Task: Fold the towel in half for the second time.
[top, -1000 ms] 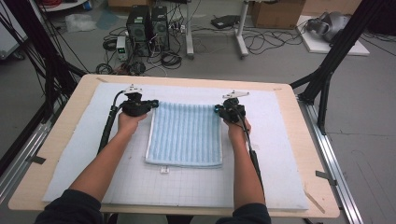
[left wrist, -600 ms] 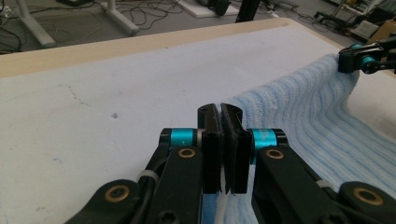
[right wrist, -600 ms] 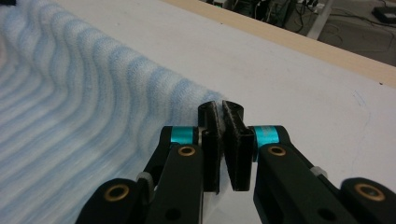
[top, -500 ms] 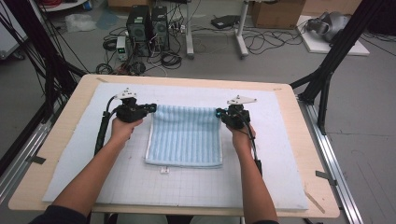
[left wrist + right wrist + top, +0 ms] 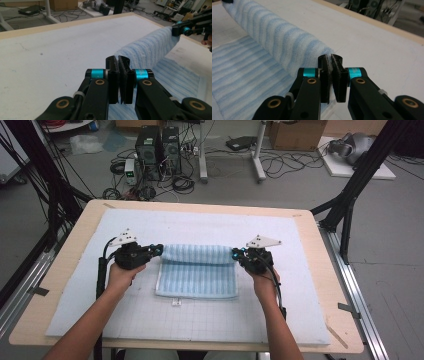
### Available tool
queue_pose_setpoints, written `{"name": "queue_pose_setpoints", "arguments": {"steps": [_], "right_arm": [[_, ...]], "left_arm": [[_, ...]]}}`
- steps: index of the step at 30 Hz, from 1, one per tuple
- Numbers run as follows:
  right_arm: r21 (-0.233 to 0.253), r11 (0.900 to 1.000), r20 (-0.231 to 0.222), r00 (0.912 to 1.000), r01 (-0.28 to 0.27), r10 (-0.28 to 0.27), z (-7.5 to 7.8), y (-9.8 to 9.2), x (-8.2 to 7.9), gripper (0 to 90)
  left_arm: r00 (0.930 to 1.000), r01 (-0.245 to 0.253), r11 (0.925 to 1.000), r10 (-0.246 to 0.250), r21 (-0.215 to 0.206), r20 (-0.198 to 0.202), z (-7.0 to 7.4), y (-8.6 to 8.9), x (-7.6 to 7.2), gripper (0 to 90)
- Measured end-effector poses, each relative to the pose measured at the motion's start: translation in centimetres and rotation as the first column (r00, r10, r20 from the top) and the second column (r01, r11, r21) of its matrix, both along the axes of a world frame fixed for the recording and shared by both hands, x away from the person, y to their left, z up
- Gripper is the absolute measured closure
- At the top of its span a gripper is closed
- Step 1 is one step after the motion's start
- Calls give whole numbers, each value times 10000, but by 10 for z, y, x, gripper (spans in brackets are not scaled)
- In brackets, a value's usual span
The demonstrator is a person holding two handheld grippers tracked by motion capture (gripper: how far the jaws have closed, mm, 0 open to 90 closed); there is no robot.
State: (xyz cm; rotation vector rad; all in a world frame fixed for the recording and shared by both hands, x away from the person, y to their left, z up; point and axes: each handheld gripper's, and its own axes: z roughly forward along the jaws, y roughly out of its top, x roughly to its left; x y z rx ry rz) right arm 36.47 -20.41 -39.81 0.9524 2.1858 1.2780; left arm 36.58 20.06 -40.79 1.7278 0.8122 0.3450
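Both grippers, left (image 5: 157,250) and right (image 5: 235,254), clamped on towel (image 5: 197,270) corners mid-fold; uneven pull risks skewing edges.

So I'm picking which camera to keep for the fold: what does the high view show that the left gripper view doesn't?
High view alone: both forearms, the towel's flat near edge with its small tag, and the computer tower on the floor. Left gripper view alone: the left tongs close up, jaws pressed together on the towel's corner. Both share the towel's lifted far edge, the white mat and the right tongs at the other corner.
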Motion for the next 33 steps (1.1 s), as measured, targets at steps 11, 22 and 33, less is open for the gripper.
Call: {"name": "queue_pose_setpoints", "arguments": {"steps": [11, 22, 33], "right_arm": [[203, 9998, -34, 10000, -41, 41, -11, -2, -38, 857], [101, 9994, -74, 9995, -321, 322, -25, -3, -72, 856], [-232, 9988, -222, 9989, -423, 418, -28, -4, -88, 709]], "left_arm": [[9998, 144, 9992, -150, -378, -153, -15, 4, -36, 861], [9986, 366, 9991, -374, -205, -382, -23, 7, -67, 859], [9964, 50, 9998, -32, 209, -848, -28, 8, -75, 590]]}}
